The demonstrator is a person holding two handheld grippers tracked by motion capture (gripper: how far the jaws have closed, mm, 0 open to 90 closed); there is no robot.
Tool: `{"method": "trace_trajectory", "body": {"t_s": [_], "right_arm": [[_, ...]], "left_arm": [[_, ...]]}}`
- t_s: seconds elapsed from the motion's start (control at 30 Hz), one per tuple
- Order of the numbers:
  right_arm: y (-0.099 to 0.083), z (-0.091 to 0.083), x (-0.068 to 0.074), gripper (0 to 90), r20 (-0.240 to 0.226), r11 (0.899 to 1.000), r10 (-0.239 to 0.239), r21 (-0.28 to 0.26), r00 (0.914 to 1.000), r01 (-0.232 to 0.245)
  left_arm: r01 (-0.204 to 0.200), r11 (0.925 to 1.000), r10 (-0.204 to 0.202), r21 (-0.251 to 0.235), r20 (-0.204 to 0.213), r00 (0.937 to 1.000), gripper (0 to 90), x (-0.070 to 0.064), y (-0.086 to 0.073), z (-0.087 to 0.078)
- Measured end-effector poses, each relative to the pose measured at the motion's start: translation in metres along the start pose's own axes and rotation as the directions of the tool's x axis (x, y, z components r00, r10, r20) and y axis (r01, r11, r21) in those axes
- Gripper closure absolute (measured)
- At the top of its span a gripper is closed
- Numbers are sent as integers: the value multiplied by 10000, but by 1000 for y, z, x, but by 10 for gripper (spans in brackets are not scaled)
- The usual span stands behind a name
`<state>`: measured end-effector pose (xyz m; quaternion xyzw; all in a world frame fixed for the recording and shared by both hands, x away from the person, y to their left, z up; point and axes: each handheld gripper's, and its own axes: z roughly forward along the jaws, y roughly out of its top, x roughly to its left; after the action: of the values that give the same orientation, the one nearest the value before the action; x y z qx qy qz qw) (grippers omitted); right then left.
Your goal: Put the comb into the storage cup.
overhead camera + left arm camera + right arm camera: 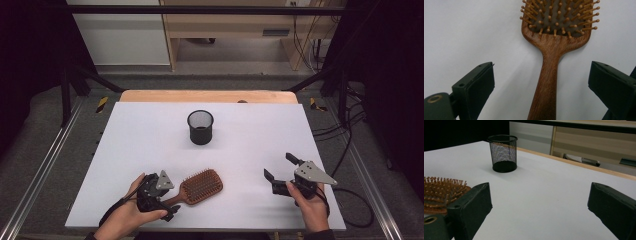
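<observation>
With jaws spread wide, the left gripper (541,82) is straddling the hairbrush (200,186) handle, ungrasped; at three o'clock, the right gripper (281,167) is hovering wide open, empty.

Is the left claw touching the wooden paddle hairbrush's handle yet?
Apart. In the left gripper view, the left claw is open, white table showing between each jaw and the wooden paddle hairbrush's handle.

A lab recording rig: a white worktop (150,150) inside a black metal frame (200,9), loose cables (345,125) on grey carpet (45,150).
</observation>
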<state>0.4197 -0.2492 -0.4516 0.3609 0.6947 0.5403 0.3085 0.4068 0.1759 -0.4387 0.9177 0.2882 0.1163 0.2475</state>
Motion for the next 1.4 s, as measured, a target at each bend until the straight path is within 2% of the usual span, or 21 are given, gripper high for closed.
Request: {"method": "trace_trajectory", "body": {"t_s": [0.23,0.53,0.7,0.93,1.13,1.4], "right_arm": [[0,1,0,51,6,10000,11,35,10000,-11],[0,0,0,51,16,10000,31,32,10000,-31],[0,0,-1,51,47,10000,51,58,10000,-51],[0,0,-1,52,34,10000,47,40,10000,-48],[-1,1,-1,53,23,9999,148,79,9999,-149],[-1,0,-1,54,30,9999,103,85,9999,-104]], "left_arm": [[-188,9996,186,215,75,9998,66,-2,3,2],[-144,9992,141,369,75,9999,62,0,-3,5],[-272,9989,265,383,193,9995,64,0,-3,5],[-102,9994,92,330,295,9995,78,3,-1,6],[-245,9993,232,280,456,9987,72,3,6,6],[-312,9990,296,321,502,9983,75,3,6,10]]}}
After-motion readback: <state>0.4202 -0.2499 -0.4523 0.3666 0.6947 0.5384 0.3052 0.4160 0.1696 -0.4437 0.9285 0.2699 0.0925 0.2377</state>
